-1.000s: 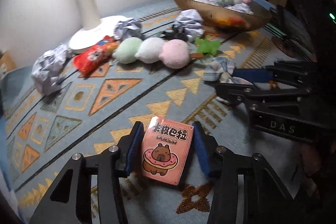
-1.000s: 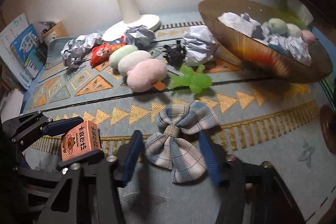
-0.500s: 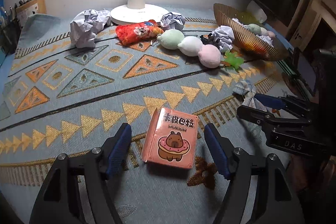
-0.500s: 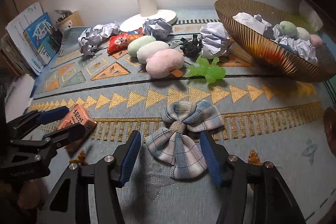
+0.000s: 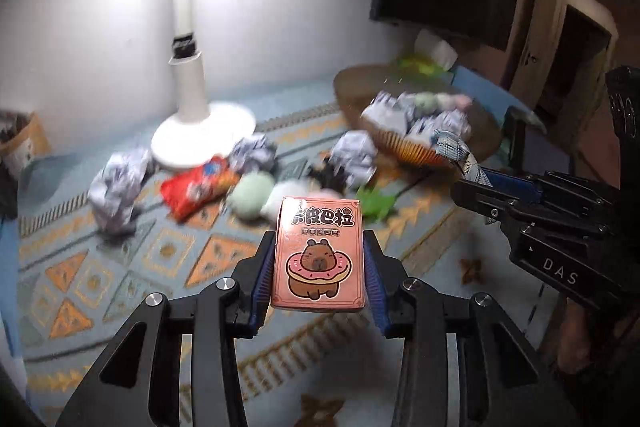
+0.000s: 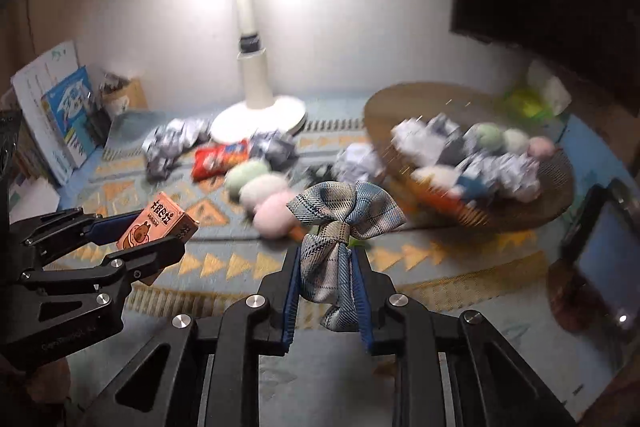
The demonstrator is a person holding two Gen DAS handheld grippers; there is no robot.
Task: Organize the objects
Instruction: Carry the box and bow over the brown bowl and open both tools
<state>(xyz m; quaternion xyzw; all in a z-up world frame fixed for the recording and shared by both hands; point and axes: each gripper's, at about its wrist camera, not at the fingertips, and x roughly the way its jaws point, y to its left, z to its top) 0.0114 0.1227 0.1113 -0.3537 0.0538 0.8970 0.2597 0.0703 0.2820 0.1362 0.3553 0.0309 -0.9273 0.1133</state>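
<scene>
My left gripper [image 5: 319, 239] holds a pink card box [image 5: 319, 259] with a capybara picture. Its jaws are closing, and the blue pads press on the box's two long sides. The box hangs above the patterned rug [image 5: 120, 267]. My right gripper [image 6: 326, 251] is shut on a plaid fabric bow [image 6: 344, 211], pinching its lower half while the upper loops stick out in front. In the right wrist view the left gripper [image 6: 160, 231] with the box [image 6: 156, 225] is at the left. A wicker basket [image 6: 520, 215] full of paper balls and plush lies beyond, at the right.
On the rug lie crumpled paper balls [image 5: 116, 187], a red snack bag [image 5: 196, 187], a three-ball plush [image 6: 260, 187] and a green toy [image 5: 374, 205]. A white lamp base [image 5: 204, 135] stands by the wall. Books [image 6: 64, 115] lean at the far left.
Both grippers closed on their objects and rose off the rug: the left with the card box, the right with the plaid bow. Both had been open around them half a second ago.
</scene>
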